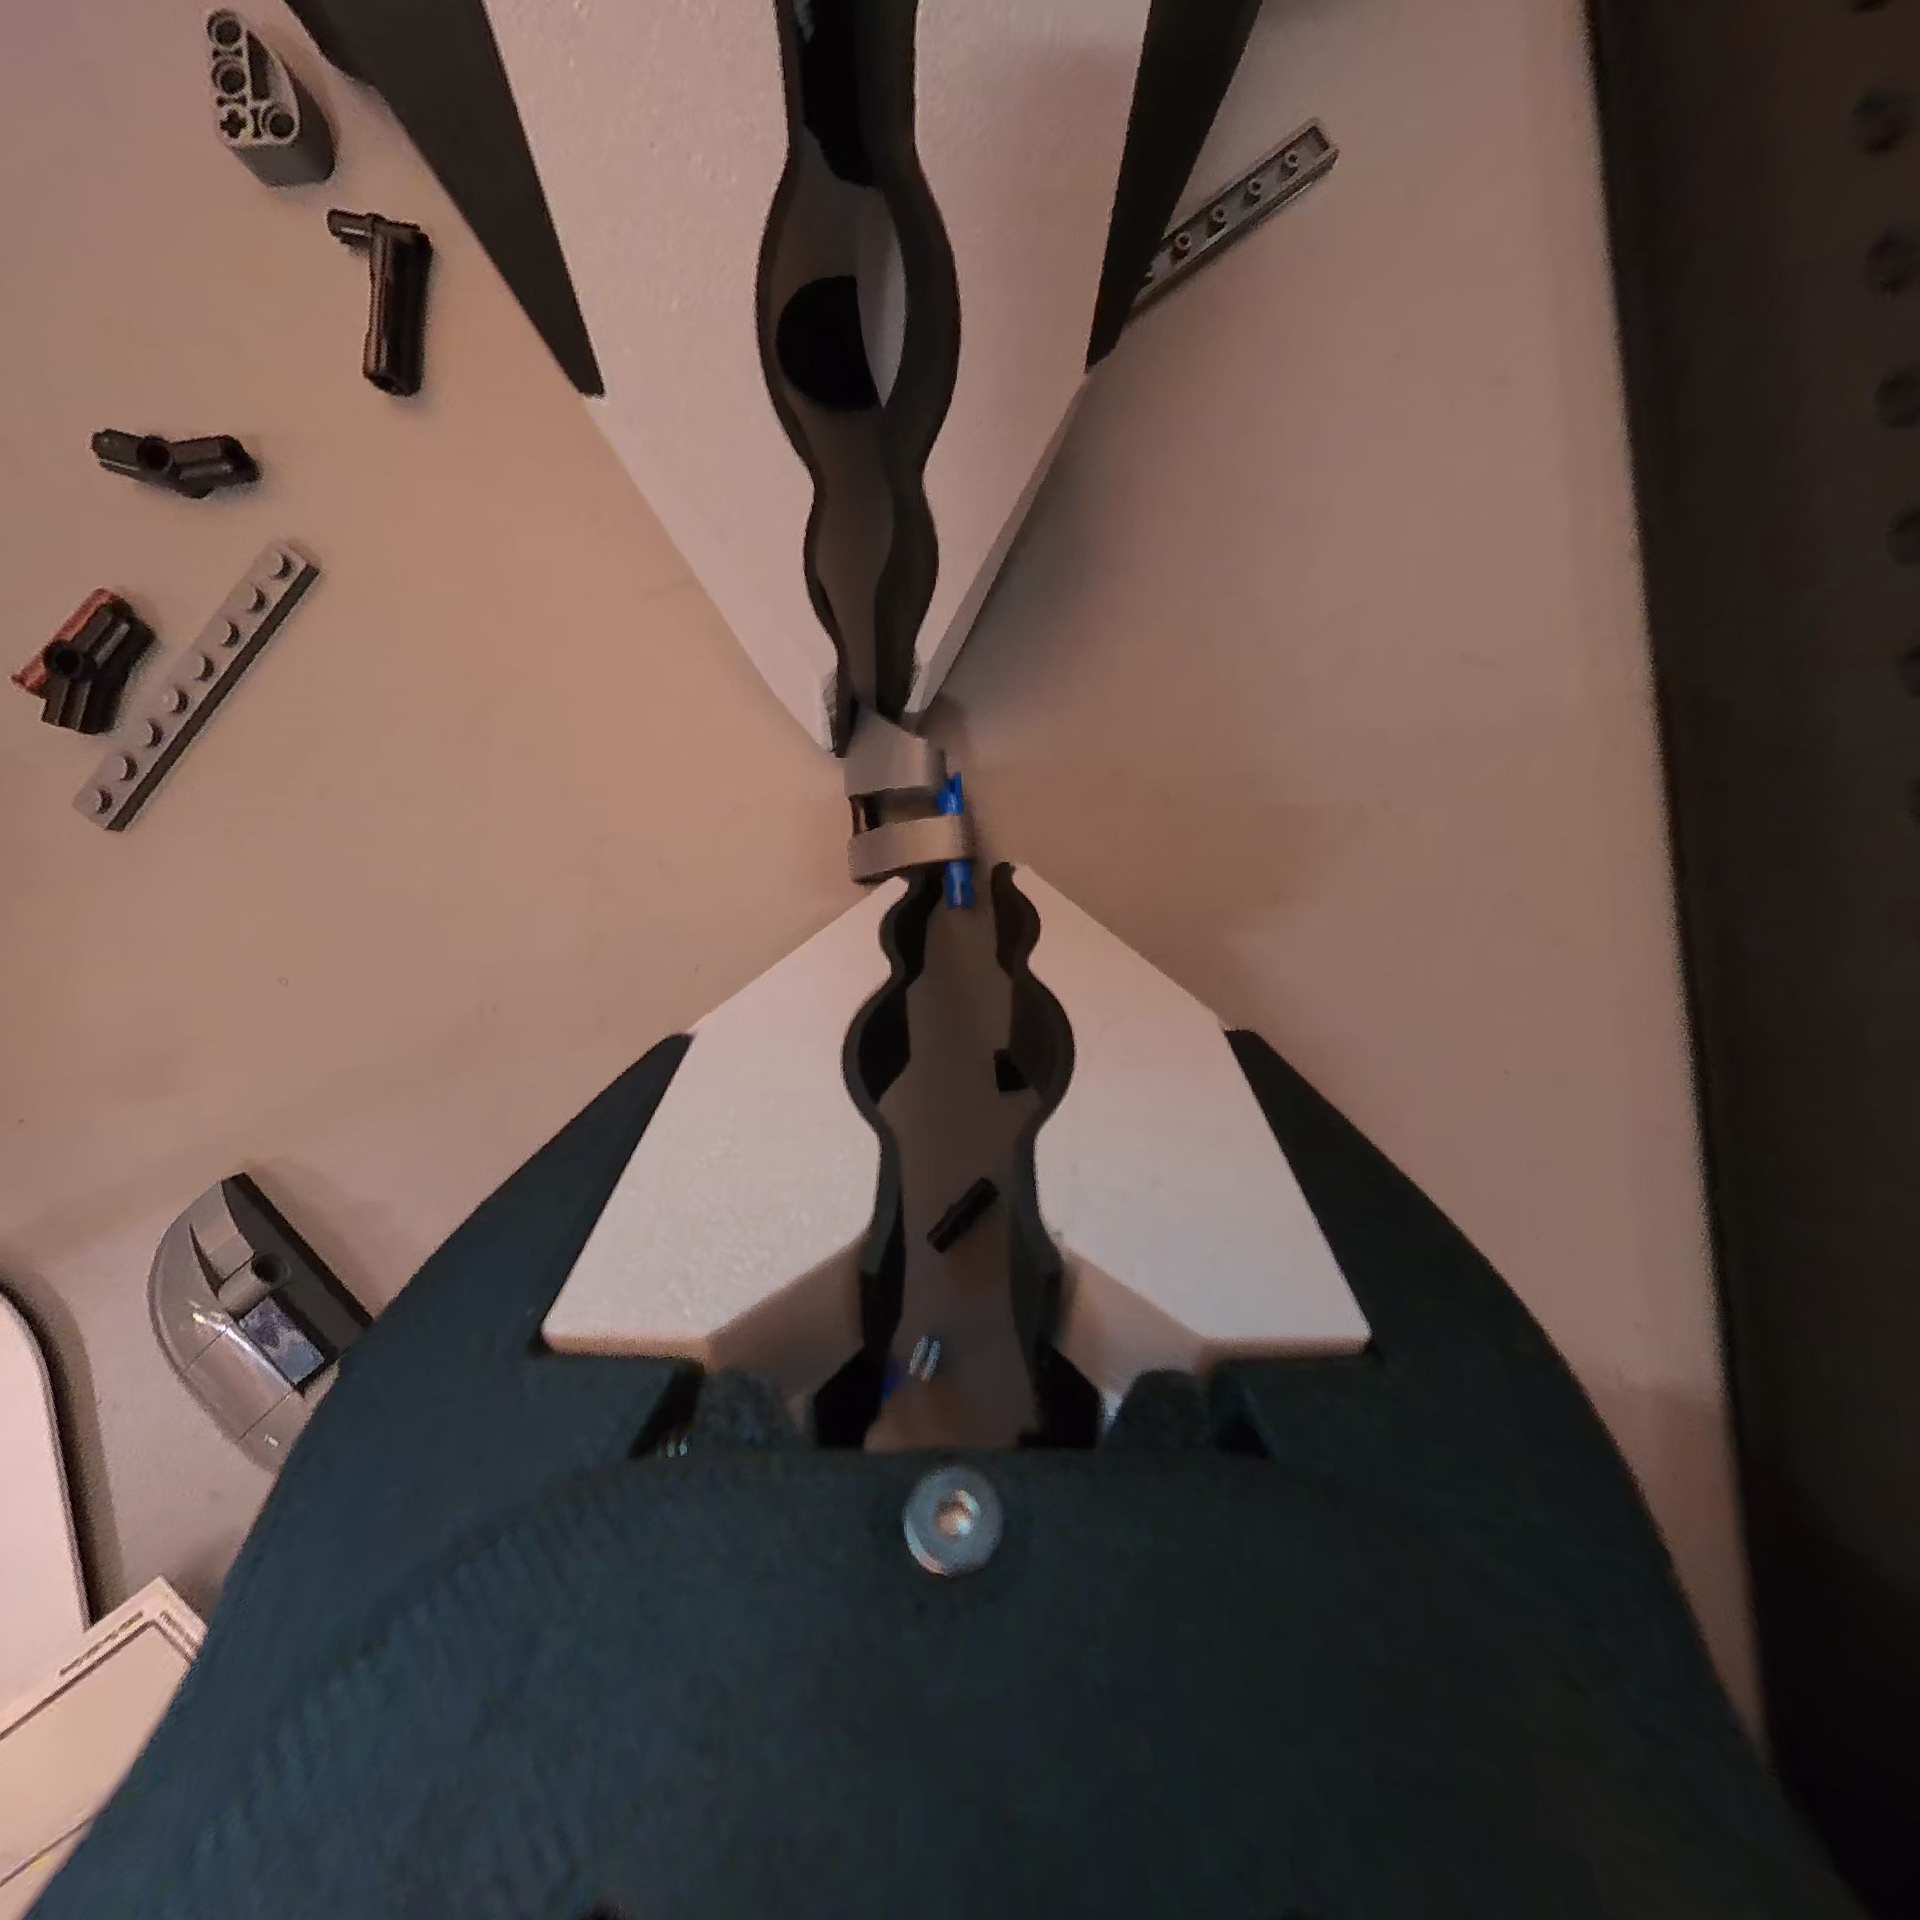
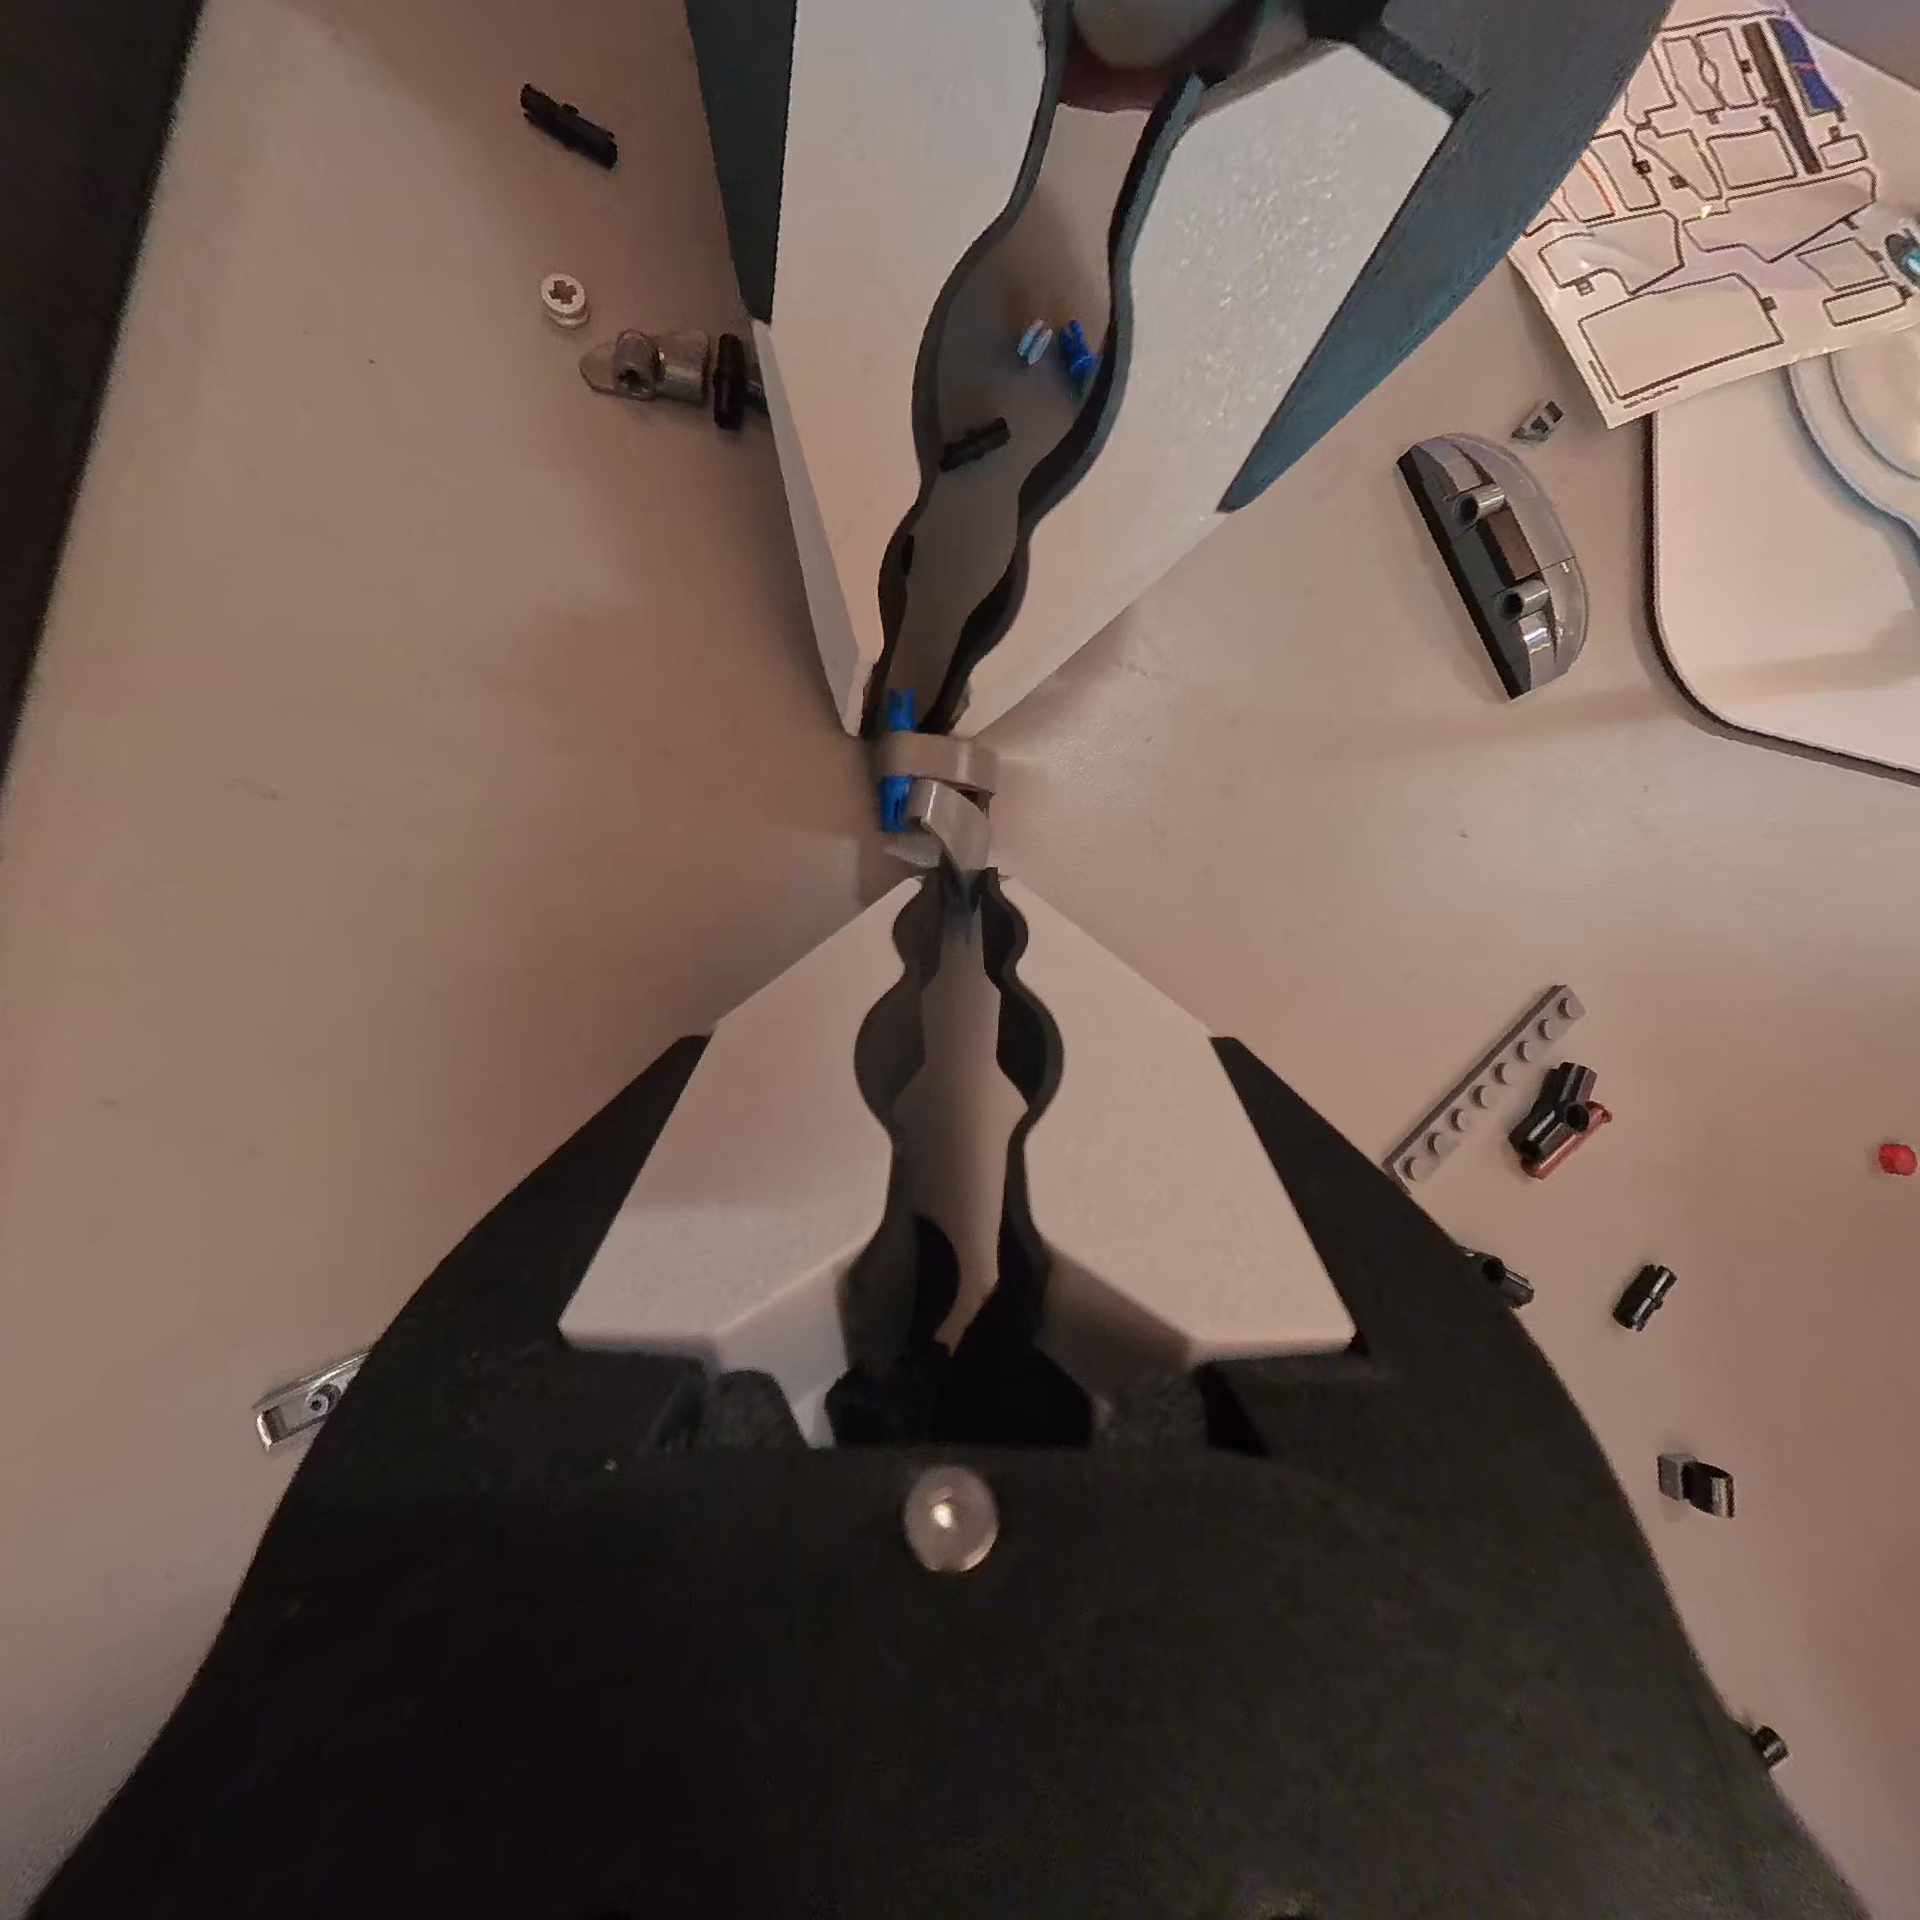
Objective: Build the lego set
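Basically both my claws, left claw [image 1: 951, 899] and right claw [image 2: 961, 878], pinch tiny rigid grey link [image 1: 902, 816]; light, slippery, grip flat sides, avoiding blue pin [image 1: 951, 798].

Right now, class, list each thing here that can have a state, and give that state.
Left gripper: jaws shut on the blue pin.
Right gripper: jaws shut on the grey connector.
Blue pin: held off the table, pushed into the connector.
Grey connector: held between both grippers.
Curved grey assembly: partly built, lying on the table.
Long grey plate: loose, lying flat.
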The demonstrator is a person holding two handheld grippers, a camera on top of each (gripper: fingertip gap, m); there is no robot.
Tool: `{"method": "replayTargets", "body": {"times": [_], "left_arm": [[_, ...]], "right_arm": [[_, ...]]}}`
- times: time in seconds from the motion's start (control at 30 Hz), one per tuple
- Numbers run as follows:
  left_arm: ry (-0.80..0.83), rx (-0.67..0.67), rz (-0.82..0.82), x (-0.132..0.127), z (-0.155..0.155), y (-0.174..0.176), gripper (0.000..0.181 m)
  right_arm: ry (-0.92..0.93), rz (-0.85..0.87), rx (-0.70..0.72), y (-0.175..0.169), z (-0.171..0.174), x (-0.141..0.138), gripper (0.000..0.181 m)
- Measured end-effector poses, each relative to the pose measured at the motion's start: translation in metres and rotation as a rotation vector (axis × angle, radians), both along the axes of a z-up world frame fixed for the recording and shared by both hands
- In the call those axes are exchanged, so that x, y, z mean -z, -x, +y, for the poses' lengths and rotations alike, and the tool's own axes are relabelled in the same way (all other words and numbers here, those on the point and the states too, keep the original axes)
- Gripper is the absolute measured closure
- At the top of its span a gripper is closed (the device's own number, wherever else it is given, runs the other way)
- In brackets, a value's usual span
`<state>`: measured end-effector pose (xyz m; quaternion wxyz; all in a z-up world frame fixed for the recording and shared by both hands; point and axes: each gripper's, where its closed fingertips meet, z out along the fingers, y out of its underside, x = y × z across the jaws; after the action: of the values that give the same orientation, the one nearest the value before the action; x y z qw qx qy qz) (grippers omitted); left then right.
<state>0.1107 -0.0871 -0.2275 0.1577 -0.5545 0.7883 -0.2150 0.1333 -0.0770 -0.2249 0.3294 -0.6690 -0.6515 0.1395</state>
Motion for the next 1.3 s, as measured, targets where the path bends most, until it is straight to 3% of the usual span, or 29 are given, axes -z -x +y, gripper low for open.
{"method": "replayTargets", "body": {"times": [0.43, 1.0, 1.3], "left_arm": [[0.001, -0.015, -0.017, 0.0001, 0.0033, -0.0016, 0.174], [0.058, -0.004, -0.053, -0.0003, 0.0042, -0.0018, 0.179], [0.069, -0.007, -0.05, -0.0006, 0.0034, -0.0025, 0.177]], "right_arm": [[-0.016, -0.008, 0.007, -0.0007, 0.0019, -0.0003, 0.176], [-0.254, -0.115, -0.066, -0.0029, 0.0083, -0.0013, 0.176], [-0.264, -0.123, -0.056, -0.0019, 0.0093, -0.0011, 0.176]]}}
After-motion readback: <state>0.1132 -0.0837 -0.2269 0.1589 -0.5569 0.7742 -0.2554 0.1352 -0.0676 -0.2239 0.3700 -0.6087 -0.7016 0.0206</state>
